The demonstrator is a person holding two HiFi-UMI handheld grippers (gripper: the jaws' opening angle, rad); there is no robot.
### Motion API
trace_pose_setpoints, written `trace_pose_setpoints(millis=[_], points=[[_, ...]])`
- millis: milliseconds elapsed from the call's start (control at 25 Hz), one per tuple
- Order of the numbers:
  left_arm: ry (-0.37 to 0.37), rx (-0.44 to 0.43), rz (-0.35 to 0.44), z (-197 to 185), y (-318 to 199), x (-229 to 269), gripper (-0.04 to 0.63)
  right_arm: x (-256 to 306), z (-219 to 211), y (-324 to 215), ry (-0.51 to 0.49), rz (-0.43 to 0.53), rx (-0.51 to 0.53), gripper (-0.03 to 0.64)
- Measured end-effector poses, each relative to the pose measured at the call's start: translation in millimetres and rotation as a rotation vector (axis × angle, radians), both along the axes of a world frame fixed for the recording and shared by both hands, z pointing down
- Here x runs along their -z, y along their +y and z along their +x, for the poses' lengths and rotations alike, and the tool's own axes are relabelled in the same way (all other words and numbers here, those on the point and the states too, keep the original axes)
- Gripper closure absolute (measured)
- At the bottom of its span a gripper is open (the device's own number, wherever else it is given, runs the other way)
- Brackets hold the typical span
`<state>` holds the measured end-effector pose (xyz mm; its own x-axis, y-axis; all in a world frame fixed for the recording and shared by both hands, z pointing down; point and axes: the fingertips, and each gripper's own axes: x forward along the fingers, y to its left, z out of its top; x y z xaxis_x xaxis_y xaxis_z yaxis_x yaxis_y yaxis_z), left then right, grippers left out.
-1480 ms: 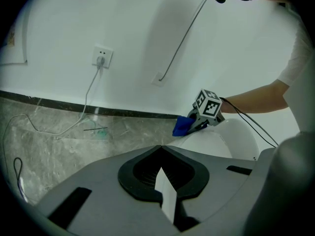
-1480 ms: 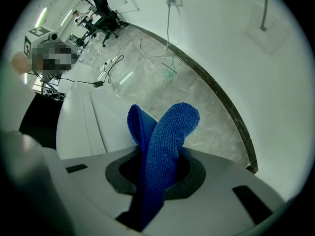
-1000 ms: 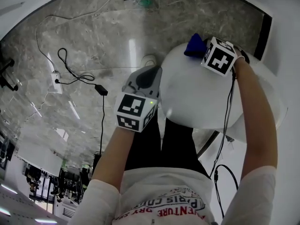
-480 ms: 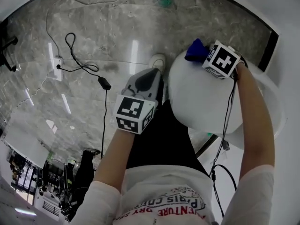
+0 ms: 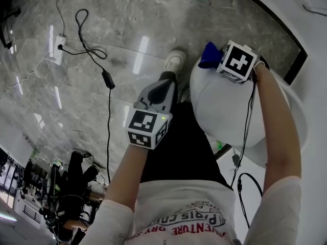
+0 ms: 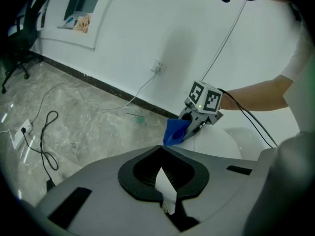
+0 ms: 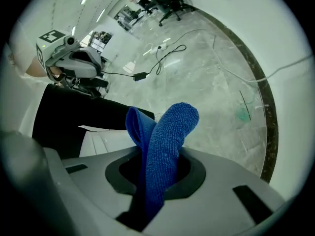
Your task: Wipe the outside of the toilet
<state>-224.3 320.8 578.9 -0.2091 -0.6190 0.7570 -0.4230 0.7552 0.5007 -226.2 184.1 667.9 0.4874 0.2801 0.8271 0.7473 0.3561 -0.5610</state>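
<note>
1. The toilet, white and rounded on top, stood directly below the right tongs and just to the right of the left tongs.
2. A blue cloth was pinched in the right tongs, whose jaws were closed on its fold. Its loose end stuck out past the tips at the toilet's rim; whether it touched the rim could not be told.
3. The left tongs were closed with nothing between them. They were held off the toilet, above the person's black trouser leg.
4. From the left tongs, the right tongs showed ahead and a little to the right, well apart.
5. A white shoe was on the floor just beyond the left tongs' tips, between the two tongs.
6. A grey marble floor spread to the left of the left tongs. A black cable crossed it to a white socket strip farther left.
7. Beyond the right tongs ran a dark skirting under a white wall.
</note>
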Motion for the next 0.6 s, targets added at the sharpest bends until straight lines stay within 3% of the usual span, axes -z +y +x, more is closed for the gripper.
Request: trace_pose_setpoints(millis=[160, 280, 400, 600], points=[[0.005, 0.050, -0.020, 1, 35, -5, 0.588, 5, 8, 34, 0.015, -0.003, 0.119, 0.545], [0.006, 0.072, -0.035, 3, 45, -5, 0.588, 11, 12, 47, 0.014, -0.030, 0.126, 0.546], [-0.011, 0.070, -0.032, 4, 34, 3, 0.588, 26, 10, 49, -0.033, -0.070, 0.044, 0.545], [-0.050, 0.051, -0.003, -11, -4, 27, 0.588, 72, -12, 34, -0.171, -0.150, -0.192, 0.545]])
